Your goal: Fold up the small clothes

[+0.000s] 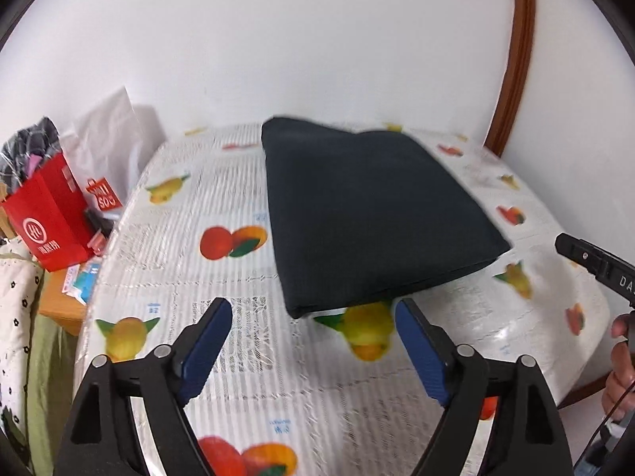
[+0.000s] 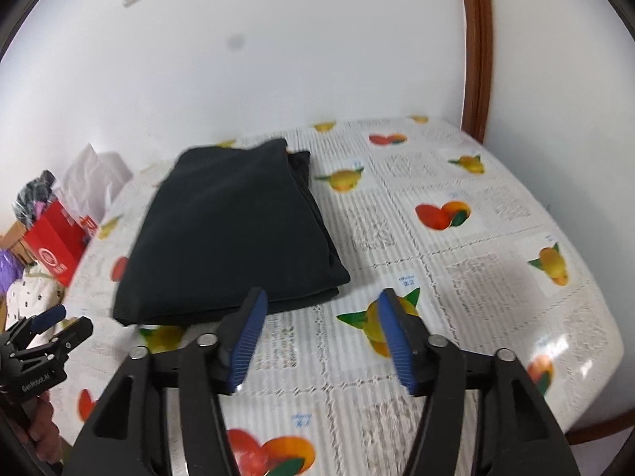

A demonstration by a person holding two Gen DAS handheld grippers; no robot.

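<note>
A dark garment [image 1: 373, 214] lies folded into a thick rectangle on the fruit-patterned tablecloth [image 1: 222, 206]. My left gripper [image 1: 313, 313] hovers just short of its near edge, open, with nothing between the blue pads. In the right wrist view the same folded garment [image 2: 230, 234] sits left of centre. My right gripper [image 2: 321, 301] stands open by the garment's near right corner and holds nothing. Each view catches the other gripper at its edge: the right gripper's finger [image 1: 595, 261] and the left gripper's blue-tipped fingers [image 2: 51, 317].
The round table [image 2: 476, 238] stands against a white wall with a brown wooden frame [image 2: 476, 39] at the right. Left of the table are a red paper bag [image 1: 47, 214], white bags [image 1: 111, 139] and patterned fabric [image 1: 16, 317]. A person's hand [image 1: 619, 373] shows at the right edge.
</note>
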